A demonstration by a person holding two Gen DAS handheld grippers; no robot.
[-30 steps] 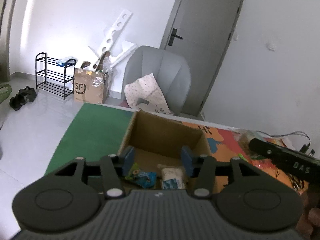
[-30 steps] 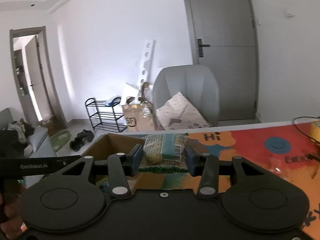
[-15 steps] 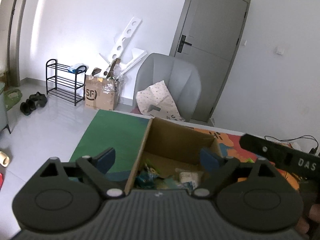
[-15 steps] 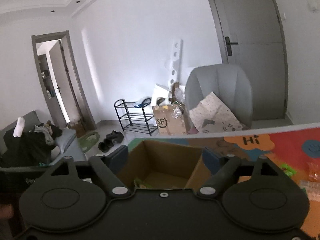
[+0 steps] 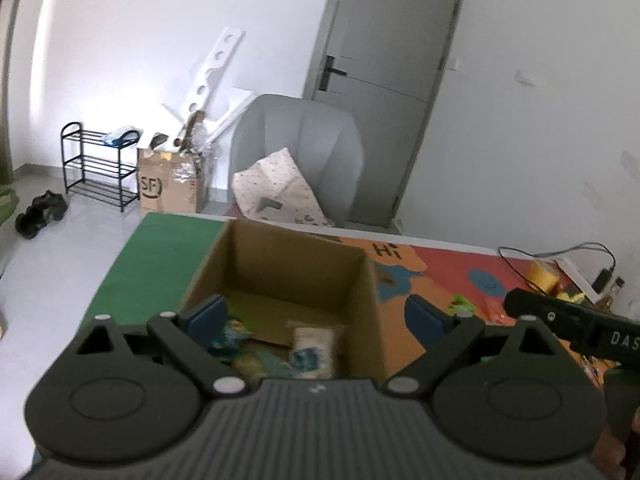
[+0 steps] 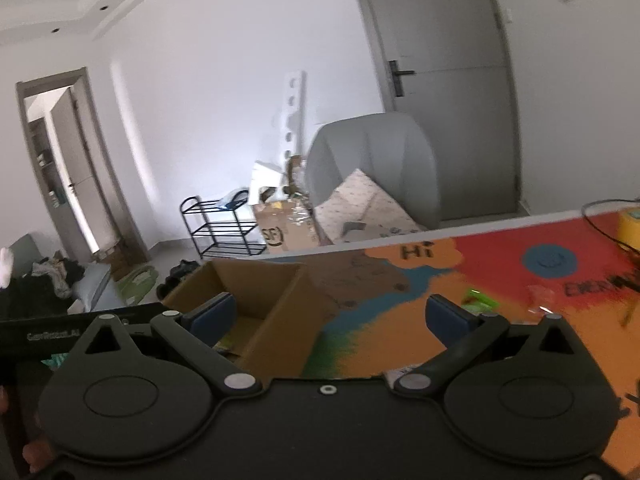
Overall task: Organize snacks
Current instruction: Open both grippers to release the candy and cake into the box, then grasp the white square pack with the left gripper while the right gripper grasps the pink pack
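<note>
An open cardboard box (image 5: 280, 272) stands on the colourful table mat, with several snack packets (image 5: 310, 346) on its floor. My left gripper (image 5: 318, 314) is open and empty, held above the box's near side. My right gripper (image 6: 338, 318) is open and empty, over the box's right wall (image 6: 286, 320) and the mat. A green snack packet (image 6: 480, 300) and a clear wrapped one (image 6: 540, 304) lie loose on the mat to the right. The green packet also shows in the left wrist view (image 5: 460, 304).
The mat (image 6: 400, 328) has green, orange and red areas. A black cable (image 5: 560, 252) and a yellow object (image 5: 542, 274) lie at the far right. Beyond the table stand a grey armchair (image 5: 300, 160), a cardboard carton (image 5: 168, 184), a black shoe rack (image 5: 96, 164) and a door.
Both grippers opened. The right one let go of the green-and-beige snack pack over the box and swung right. The left one let go of its packet and rose slightly.
</note>
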